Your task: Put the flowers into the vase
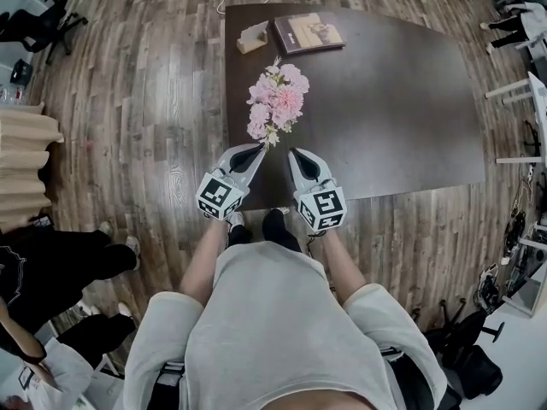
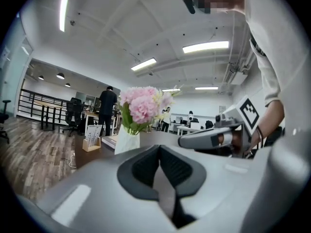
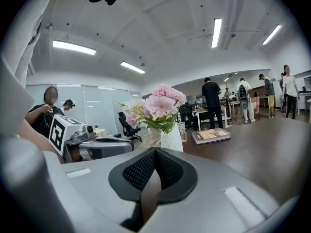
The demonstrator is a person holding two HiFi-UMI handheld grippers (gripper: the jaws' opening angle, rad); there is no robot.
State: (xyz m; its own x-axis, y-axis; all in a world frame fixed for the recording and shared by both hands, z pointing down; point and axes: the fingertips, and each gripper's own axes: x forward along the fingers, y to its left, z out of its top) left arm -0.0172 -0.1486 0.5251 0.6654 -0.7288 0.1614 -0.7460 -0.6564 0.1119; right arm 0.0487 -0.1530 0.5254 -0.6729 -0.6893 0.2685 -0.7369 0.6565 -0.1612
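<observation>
While flowers (image 1: 275, 101) stand in white vase (image 3: 171, 139) on counter (image 1: 385, 101), centre frame, left tongs (image 1: 256, 150) and right tongs (image 1: 293, 154) sit just below bouquet, side by side, tips near but apart from it. Both tongs pressed together, nothing between. Book (image 1: 308, 32), card stand (image 1: 252, 37) further up.

No legible text, book (image 1: 308, 32) cover print too small (blurred)

A book (image 1: 308, 33) and a card stand (image 1: 252, 38) sit at the far end of the dark table (image 1: 402, 101)
</observation>
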